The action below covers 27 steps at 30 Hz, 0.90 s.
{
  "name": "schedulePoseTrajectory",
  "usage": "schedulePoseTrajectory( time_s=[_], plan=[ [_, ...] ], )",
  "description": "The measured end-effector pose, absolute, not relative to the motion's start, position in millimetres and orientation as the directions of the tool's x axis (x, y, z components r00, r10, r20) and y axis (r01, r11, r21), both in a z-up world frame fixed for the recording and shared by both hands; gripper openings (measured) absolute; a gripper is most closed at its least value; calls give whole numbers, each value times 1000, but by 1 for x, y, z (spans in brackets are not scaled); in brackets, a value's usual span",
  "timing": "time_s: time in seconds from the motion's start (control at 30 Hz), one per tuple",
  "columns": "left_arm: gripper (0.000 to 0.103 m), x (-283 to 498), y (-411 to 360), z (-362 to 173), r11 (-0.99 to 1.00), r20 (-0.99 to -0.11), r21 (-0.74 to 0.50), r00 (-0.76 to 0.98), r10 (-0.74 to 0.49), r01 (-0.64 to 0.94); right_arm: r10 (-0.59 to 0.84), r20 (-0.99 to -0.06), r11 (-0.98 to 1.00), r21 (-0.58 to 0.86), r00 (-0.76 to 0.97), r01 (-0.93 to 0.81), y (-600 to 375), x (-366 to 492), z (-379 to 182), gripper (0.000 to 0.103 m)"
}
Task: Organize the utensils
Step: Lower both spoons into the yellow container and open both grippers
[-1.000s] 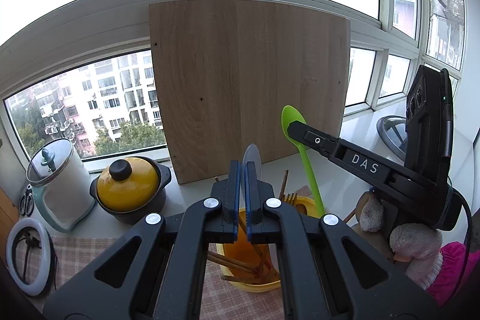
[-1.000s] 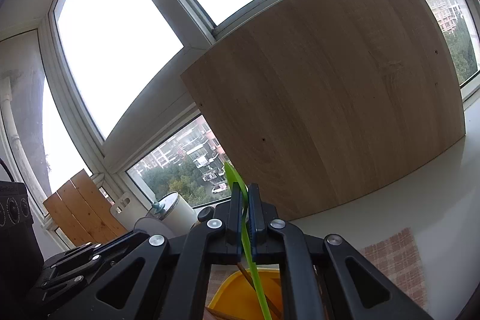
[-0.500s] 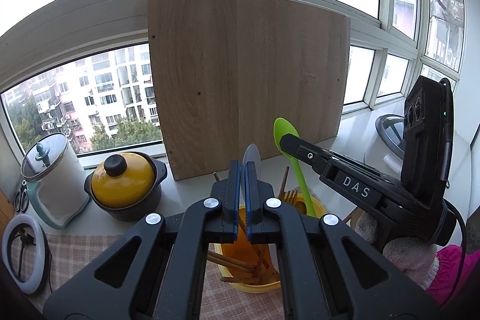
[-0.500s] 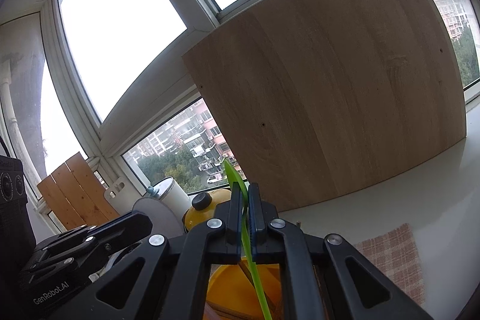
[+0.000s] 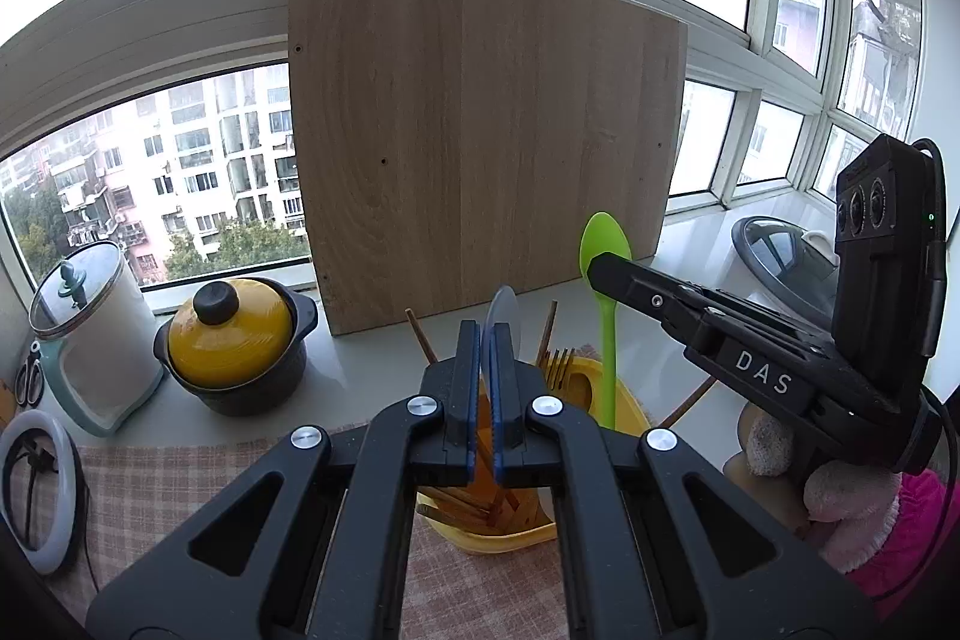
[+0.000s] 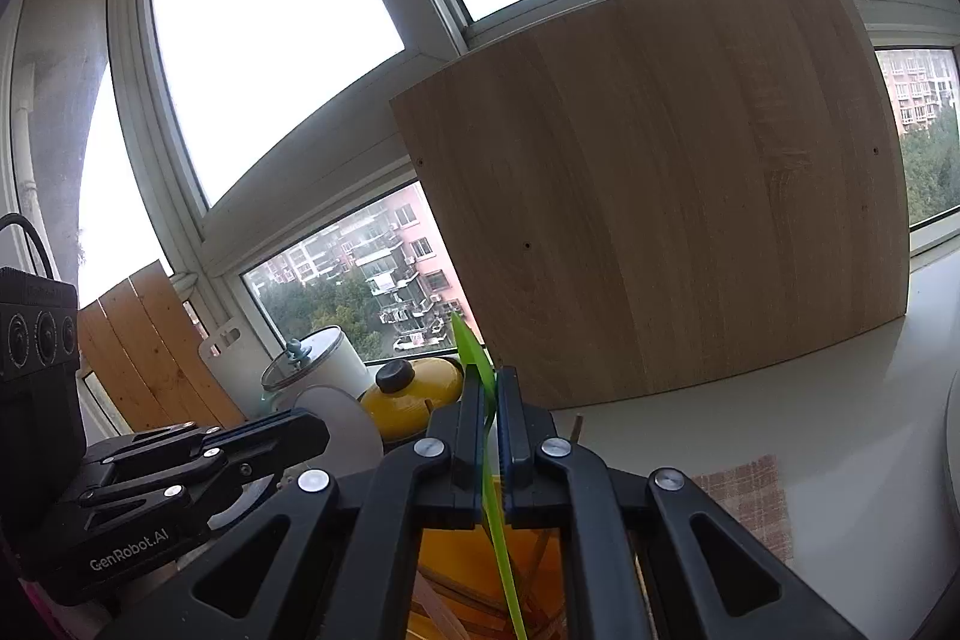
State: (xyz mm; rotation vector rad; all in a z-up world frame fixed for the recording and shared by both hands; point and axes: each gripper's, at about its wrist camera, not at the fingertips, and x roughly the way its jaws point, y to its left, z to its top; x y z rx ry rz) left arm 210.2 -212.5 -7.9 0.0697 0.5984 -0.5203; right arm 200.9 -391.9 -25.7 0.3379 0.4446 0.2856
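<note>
Right gripper (image 5: pixel 606 268) now sits lower, rolled nearer level, pinching a smooth green plastic spoon (image 5: pixel 605 244) at 1 o'clock above the yellow holder (image 5: pixel 627 400). Left gripper (image 5: pixel 486 346) clamps a thin, rounded grey blade (image 5: pixel 503 307) over wooden chopsticks (image 5: pixel 420 340).

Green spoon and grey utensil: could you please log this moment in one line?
left hand-held gripper: shut on grey utensil | right hand-held gripper: shut on green spoon | both over yellow holder
</note>
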Motion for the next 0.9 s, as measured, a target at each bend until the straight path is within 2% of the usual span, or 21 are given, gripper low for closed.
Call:
schedulePoseTrajectory(
  time_s=[0.67, 0.83, 0.9],
  plan=[
    [0, 188, -205, -18, 858, -601, -143, 645, -472, 494, 319, -450, 914, 379, 834, -145, -402, 177, -38, 2],
    [0, 184, -203, -18, 860, -602, -147, 645, -470, 489, 320, -471, 916, 375, 822, -142, -400, 175, -40, 6],
    [0, 182, -203, -18, 859, -603, -147, 644, -470, 490, 323, -476, 915, 378, 818, -141, -400, 174, -41, 12]
  ],
)
